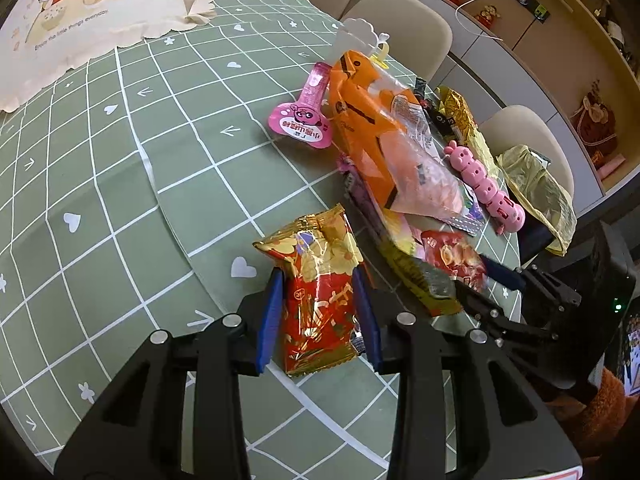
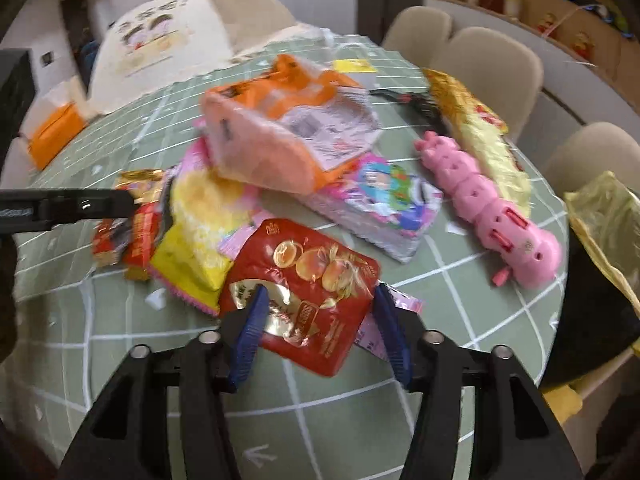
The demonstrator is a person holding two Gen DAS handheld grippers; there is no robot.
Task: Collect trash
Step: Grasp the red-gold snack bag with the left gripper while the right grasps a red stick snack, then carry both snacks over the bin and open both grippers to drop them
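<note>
Trash, a heap of empty snack wrappers, lies spread over the green checked worktop [image 1: 120, 184]; the left gripper [image 1: 320, 312] has its fingers narrowed on a red and gold foil wrapper [image 1: 320, 300], pressing both sides of it, near the worktop's edge and apart from the heap; the right gripper [image 2: 320, 328] straddles a red pouch printed with oranges [image 2: 308, 280], its fingers wider, and the blurred view leaves it unclear whether they grip it yet. Judged from here, each wrapper should be pinched low and firmly, since crinkled foil slips, then carried to the bin lined with a yellow bag [image 2: 600, 216] at the right edge; lift clear so the orange bag [image 1: 384, 136] is not dragged; the pink toy [image 2: 488, 200] looks like no trash.
</note>
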